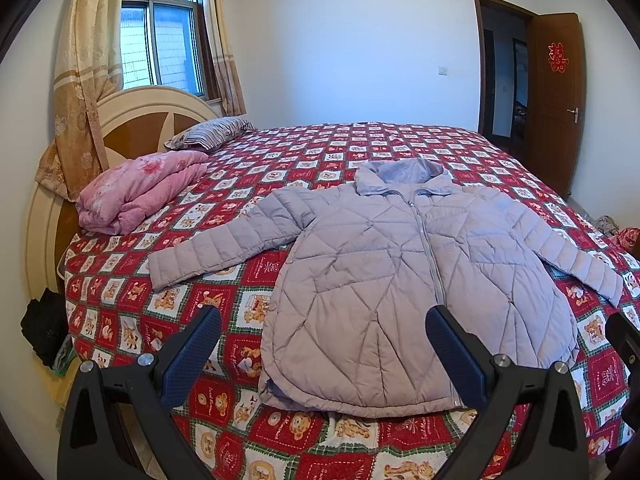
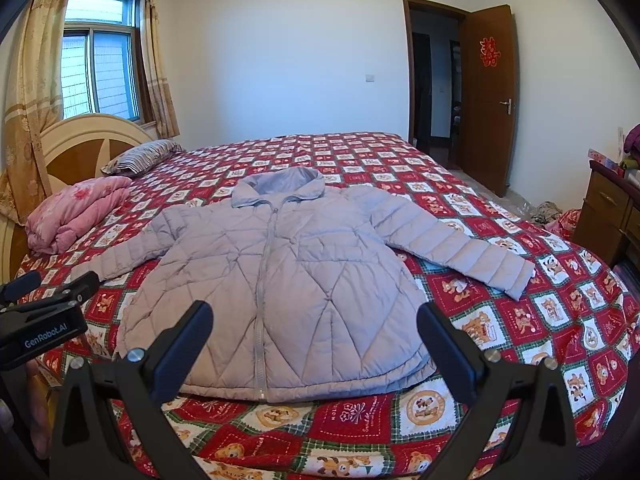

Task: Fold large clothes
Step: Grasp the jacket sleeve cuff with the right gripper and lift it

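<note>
The jacket [image 1: 384,264] lies flat on the bed [image 1: 224,308], front up, sleeves spread. I hold my left gripper [image 1: 324,344] and right gripper [image 2: 316,344] wide, empty, above its hem. The slick padding may slip if I pinch one layer.

Soft daylight, sharp focus.
We see the window [image 1: 160,36] lighting the room evenly; fisheye bends and darkens edges.
</note>
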{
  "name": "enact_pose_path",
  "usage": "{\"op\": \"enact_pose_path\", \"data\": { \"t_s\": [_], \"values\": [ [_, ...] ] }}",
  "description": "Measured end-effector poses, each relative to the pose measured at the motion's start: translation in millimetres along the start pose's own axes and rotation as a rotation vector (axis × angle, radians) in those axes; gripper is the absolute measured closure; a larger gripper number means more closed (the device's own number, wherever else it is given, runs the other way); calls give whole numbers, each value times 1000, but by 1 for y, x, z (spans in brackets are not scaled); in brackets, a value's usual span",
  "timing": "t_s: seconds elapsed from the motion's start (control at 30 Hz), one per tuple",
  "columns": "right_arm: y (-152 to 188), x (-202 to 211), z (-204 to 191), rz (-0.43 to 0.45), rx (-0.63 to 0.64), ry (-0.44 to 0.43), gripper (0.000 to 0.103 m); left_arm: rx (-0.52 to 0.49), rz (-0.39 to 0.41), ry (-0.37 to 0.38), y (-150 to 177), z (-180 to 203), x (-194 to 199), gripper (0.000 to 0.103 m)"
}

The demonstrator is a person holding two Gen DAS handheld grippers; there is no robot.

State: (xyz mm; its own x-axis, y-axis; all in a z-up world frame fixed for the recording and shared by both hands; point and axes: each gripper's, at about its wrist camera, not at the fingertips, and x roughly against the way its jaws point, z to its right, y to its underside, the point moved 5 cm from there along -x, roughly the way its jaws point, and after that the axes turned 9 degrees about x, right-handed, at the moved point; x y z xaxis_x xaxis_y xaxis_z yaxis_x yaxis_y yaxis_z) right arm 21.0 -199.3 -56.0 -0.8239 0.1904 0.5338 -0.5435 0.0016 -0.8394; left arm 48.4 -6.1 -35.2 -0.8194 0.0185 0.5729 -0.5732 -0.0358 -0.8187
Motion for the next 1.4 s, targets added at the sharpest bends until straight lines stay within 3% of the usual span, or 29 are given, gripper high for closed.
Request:
{"op": "enact_pose_path", "data": {
  "t_s": [0.33,0.5,0.67,0.8,0.97,1.1,1.2,1.3,1.4],
  "values": [
    [6,-15,-3,-26,-11,-25,0,-10,-8,12,-4,1,-16,1],
    [11,-46,27,-81,-57,0,0,-53,-15,24,-11,16,-49,1],
    [18,-81,86,-126,-114,122,0,-77,-27,14,-22,28,-103,1],
    [32,-110,164,-174,-236,233,0,-83,-32,-23,-42,35,-154,1],
    [55,-147,259,-271,-412,346,12,-110,-27,-51,-62,49,-210,1],
    [69,-170,300,-322,-492,397,14,-134,-52,-107,-70,56,-264,1],
    [73,-188,310,-363,-509,382,24,-149,-84,-136,-73,58,-297,1],
    [75,-200,319,-381,-495,368,44,-149,-123,-166,-79,52,-327,1],
    [73,-204,322,-376,-468,371,70,-135,-140,-200,-86,39,-348,1]
  ]
}}
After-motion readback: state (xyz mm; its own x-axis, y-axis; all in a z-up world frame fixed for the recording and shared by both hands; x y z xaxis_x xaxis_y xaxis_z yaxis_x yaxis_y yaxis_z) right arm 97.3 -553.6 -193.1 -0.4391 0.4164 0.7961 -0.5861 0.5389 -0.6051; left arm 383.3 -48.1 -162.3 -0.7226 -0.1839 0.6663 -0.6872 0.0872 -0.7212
